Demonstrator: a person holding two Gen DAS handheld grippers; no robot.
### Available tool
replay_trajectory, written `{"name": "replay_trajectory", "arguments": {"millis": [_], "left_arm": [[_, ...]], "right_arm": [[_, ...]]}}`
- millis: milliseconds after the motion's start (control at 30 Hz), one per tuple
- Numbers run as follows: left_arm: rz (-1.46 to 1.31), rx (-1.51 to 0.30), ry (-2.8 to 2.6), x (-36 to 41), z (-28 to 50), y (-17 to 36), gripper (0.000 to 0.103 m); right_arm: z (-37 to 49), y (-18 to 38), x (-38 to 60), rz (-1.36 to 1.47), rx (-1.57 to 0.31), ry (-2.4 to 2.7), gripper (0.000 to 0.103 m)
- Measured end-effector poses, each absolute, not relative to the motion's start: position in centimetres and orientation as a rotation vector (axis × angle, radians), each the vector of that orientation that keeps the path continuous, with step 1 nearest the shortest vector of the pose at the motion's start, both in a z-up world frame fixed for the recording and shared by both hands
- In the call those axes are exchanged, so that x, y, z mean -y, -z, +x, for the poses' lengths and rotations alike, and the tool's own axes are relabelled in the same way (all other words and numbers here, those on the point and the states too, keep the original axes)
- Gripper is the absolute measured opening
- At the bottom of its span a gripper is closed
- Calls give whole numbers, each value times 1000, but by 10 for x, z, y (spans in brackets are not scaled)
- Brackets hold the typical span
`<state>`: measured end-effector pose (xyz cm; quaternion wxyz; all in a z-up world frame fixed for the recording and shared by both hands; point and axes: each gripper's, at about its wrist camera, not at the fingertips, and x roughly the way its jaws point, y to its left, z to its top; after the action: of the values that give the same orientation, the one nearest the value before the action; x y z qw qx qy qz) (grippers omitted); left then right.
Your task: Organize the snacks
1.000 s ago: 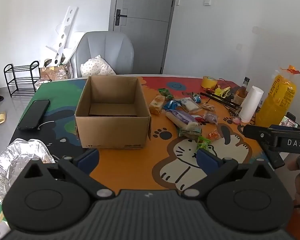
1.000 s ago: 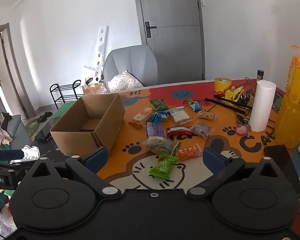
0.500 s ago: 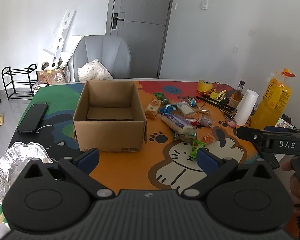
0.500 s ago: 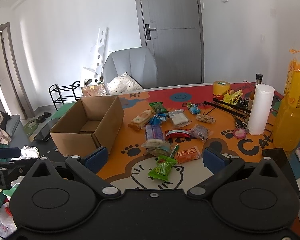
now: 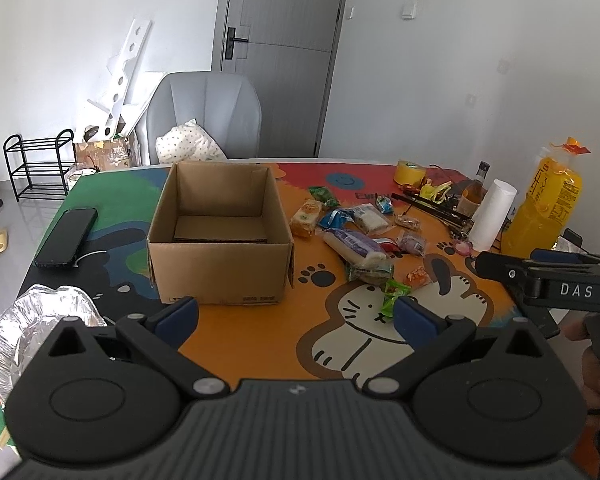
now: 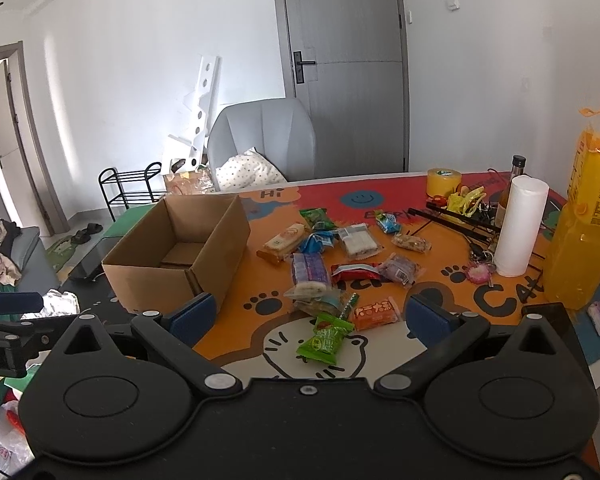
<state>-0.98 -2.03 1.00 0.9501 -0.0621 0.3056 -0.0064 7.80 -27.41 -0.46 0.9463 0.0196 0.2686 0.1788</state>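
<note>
A surface (image 5: 228,322) covered by a bright cartoon mat is sitting in a white-walled room, with a grey chair (image 5: 208,114) and a grey door (image 5: 278,52) standing behind it. Going left to right in the left wrist view, a phone (image 5: 66,236) is lying flat, a cardboard box (image 5: 220,268) is standing open and empty, and the snacks (image 5: 360,246) are lying scattered just right of it. The left hand-held gripper (image 5: 296,316) is hovering with its fingers spread wide, holding nothing; the right hand-held gripper (image 6: 308,316) is doing likewise, above a green packet (image 6: 326,340). Only the right wrist view is showing the open doorway (image 6: 4,148) at far left.
</note>
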Motion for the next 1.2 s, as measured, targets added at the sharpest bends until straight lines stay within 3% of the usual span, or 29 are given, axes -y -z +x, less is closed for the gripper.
{"name": "replay_trajectory", "arguments": {"millis": [1200], "left_arm": [[-133,-620,21,23,2,0,103]], "right_arm": [[88,15,275,43,-560,-403,103]]}}
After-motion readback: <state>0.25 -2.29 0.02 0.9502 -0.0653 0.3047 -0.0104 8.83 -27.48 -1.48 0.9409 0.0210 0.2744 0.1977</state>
